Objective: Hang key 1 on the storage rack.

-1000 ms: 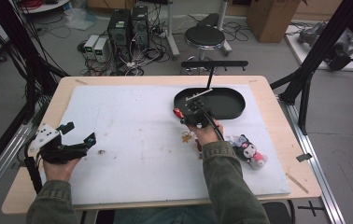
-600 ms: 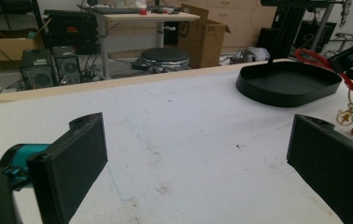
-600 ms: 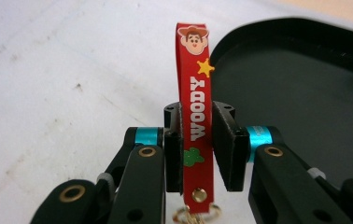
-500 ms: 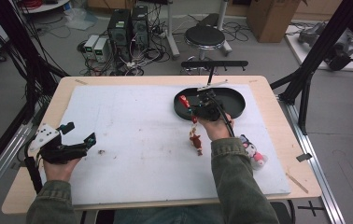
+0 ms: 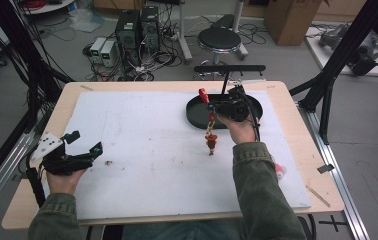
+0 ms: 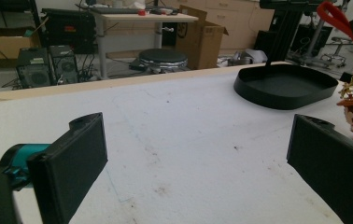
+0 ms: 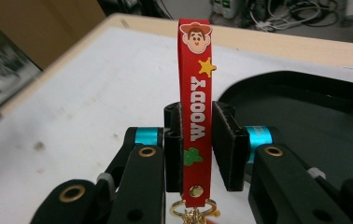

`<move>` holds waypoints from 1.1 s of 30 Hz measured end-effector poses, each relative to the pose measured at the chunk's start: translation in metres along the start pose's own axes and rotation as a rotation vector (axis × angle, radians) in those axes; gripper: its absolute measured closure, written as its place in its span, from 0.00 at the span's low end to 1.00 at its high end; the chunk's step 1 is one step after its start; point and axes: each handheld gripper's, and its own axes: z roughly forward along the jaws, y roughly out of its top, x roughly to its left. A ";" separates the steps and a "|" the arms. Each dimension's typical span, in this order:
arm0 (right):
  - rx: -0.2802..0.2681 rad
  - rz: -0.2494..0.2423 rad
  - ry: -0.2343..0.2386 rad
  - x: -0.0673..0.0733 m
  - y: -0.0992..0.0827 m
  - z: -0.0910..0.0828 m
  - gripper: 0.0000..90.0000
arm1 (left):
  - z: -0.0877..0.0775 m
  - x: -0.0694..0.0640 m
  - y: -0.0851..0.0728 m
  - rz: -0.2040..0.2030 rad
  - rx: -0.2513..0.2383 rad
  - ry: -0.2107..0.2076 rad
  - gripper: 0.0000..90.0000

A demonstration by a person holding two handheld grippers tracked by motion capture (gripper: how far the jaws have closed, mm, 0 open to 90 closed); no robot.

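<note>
The red rubber keychain strap (image 7: 196, 116), printed with a cartoon cowboy face, a yellow star and white lettering, is pinched flat between the two black jaws of the right gripper (image 5: 216, 106). In the high view the strap is seen lifted clear of the white mat (image 5: 142, 145), with a gold chain and a small brown-and-red figure charm (image 5: 210, 142) dangling beneath it, just beside the near-left rim of the black oval plastic tray (image 5: 195, 111). In the left gripper view the same charm is seen hanging in the air in front of the tray, not touching the mat.

The left gripper (image 5: 82, 148) is held low over the mat at the near-left part of the table, well apart from the tray; its jaws are spread wide and nothing is held between them.

The step in hand is judged to be the carry: the keychain is lifted and appears headed for the tray. For the next move, the strap would need to be brought over the tray's bare floor, lowered until the hanging charm rests inside the rim, and only then released, so that the chain is not draped over the tray's edge.
</note>
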 end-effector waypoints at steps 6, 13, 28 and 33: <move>-0.057 0.061 0.054 -0.009 0.004 -0.011 0.84 | 0.000 0.001 0.000 -0.017 -0.005 -0.011 0.06; -0.092 0.093 0.086 -0.014 0.017 -0.019 0.84 | 0.000 0.002 0.000 -0.023 -0.009 -0.011 0.06; -0.131 0.132 0.117 -0.028 0.045 -0.029 0.84 | 0.001 0.003 0.000 -0.030 -0.008 -0.016 0.06; -0.144 0.142 0.114 -0.031 0.053 -0.029 0.84 | 0.001 0.004 0.000 -0.036 -0.011 -0.016 0.06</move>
